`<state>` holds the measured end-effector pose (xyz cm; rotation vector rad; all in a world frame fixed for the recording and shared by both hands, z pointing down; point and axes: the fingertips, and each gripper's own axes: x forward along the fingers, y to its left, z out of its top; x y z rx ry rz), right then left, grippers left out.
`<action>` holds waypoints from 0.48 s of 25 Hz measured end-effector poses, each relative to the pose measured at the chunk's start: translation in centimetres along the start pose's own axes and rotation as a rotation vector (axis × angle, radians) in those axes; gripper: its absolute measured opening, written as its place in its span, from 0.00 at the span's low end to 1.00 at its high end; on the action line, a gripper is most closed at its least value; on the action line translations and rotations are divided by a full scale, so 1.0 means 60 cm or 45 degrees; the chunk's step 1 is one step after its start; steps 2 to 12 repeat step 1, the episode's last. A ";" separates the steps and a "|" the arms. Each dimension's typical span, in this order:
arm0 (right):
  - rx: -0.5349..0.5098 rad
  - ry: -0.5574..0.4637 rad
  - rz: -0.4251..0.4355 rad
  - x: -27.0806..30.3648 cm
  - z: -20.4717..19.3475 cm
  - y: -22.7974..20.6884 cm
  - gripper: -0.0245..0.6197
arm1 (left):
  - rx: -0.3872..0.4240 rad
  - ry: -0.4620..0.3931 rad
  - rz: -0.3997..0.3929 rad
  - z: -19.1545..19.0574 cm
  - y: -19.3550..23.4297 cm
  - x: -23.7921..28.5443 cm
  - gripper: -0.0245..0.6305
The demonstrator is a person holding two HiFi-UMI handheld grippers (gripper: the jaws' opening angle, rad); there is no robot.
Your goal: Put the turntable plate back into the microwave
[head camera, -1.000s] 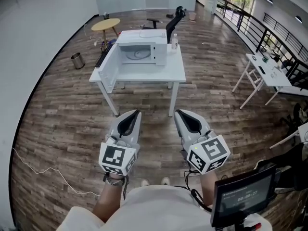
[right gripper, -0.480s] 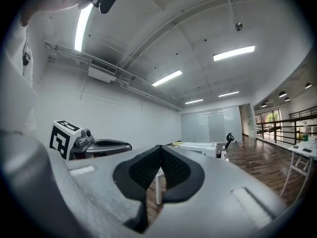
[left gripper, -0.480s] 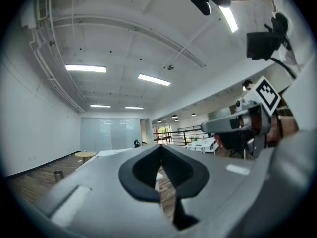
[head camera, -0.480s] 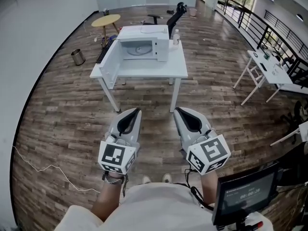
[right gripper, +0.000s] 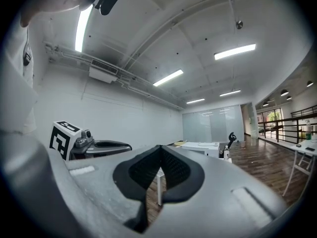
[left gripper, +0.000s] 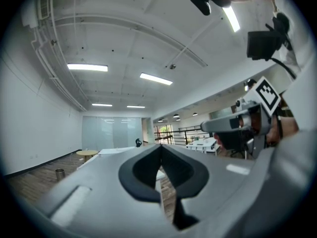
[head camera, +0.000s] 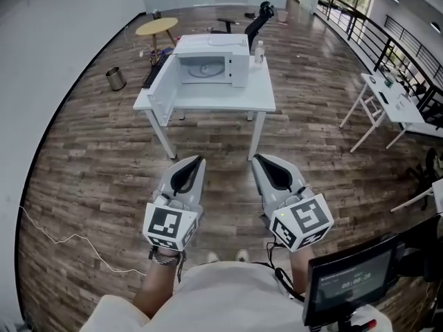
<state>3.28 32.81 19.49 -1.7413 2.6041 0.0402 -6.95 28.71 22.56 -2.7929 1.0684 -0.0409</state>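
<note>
A white microwave [head camera: 234,55] stands at the back of a white table [head camera: 221,101] far ahead, its door [head camera: 159,92] swung open to the left. Inside the cavity lies a round glass turntable plate [head camera: 204,68]. My left gripper [head camera: 196,160] and right gripper [head camera: 258,159] are held side by side low in the head view, well short of the table, pointing level toward it. Both are shut with nothing between the jaws. The left gripper view shows its closed jaws [left gripper: 159,151] with the table beyond; the right gripper view shows the same [right gripper: 159,151].
A small bottle [head camera: 259,50] stands beside the microwave on the right. Behind the table are a black chair [head camera: 260,15] and a round yellow table [head camera: 155,27]. A metal bin [head camera: 115,79] stands left, a white desk [head camera: 387,97] and railing right. A monitor [head camera: 345,282] is near my right arm.
The table and microwave have slid slightly down and right in the head view as the camera shifts. Both grippers stay shut and in the same place.
</note>
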 end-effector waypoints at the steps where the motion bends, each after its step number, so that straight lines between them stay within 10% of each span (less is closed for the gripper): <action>1: -0.001 0.000 0.002 0.002 0.000 0.001 0.04 | -0.001 -0.001 0.001 0.000 0.001 0.000 0.05; 12: -0.001 0.000 0.002 0.002 0.000 0.001 0.04 | -0.001 -0.001 0.001 0.000 0.001 0.000 0.05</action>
